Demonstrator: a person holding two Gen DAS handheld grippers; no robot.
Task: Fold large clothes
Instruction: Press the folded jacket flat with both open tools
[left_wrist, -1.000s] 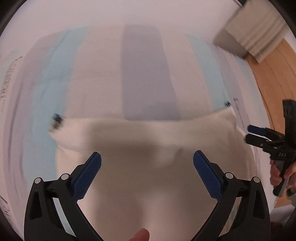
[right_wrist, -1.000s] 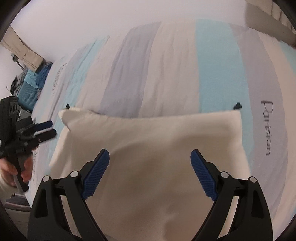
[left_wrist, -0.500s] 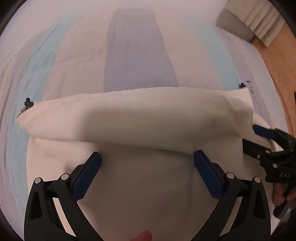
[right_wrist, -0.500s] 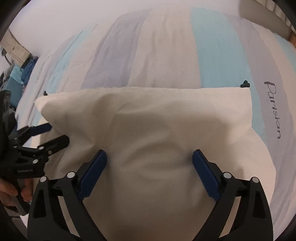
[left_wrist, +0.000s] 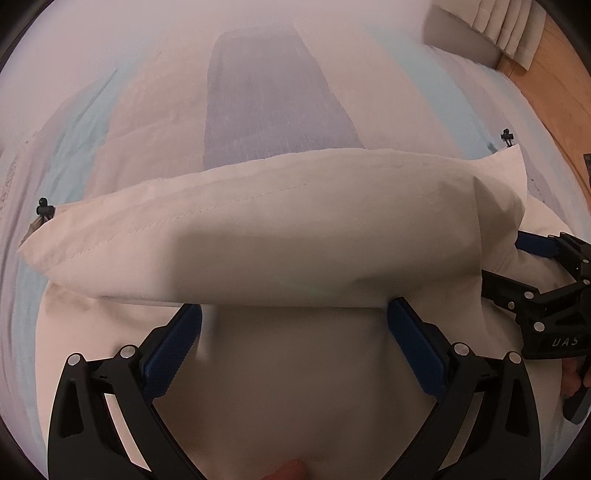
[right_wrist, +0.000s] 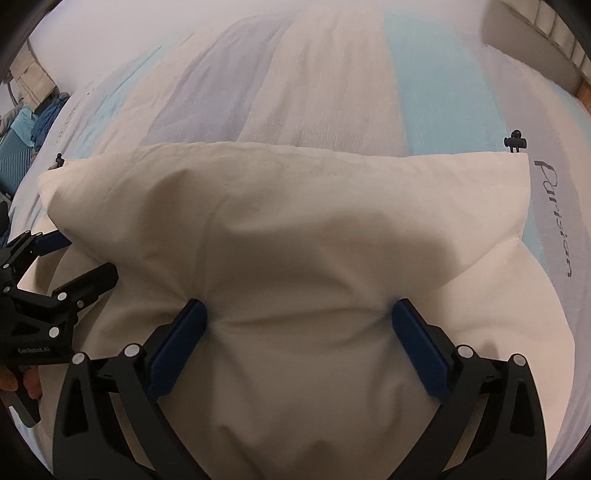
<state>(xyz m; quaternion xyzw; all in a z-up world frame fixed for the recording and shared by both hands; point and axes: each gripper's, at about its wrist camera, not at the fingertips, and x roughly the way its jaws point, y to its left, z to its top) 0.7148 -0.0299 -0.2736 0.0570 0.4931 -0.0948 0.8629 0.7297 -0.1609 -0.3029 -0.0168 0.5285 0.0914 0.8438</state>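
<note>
striped bed cover in blue, grey and cream fills the room's middle, with a word printed near its right edge. wood floor shows past the bed's far right corner in the left wrist view.

on the bed lies a big cream cloth, folded over so a puffy doubled edge runs from side to side. small black clips sit at its two far corners.

both hands tip steeply down at the cloth and stand side by side. the left gripper has its blue fingers spread wide, with their tips tucked under the folded edge. the cloth lies between them, but they do not squeeze it.

the right gripper is opening, and its fingers stand far apart. the cloth bunches a little between their tips, but the pads do not pinch it.

a hand holds the left gripper's handle at the bed's near left side, seen from the right wrist.
</note>
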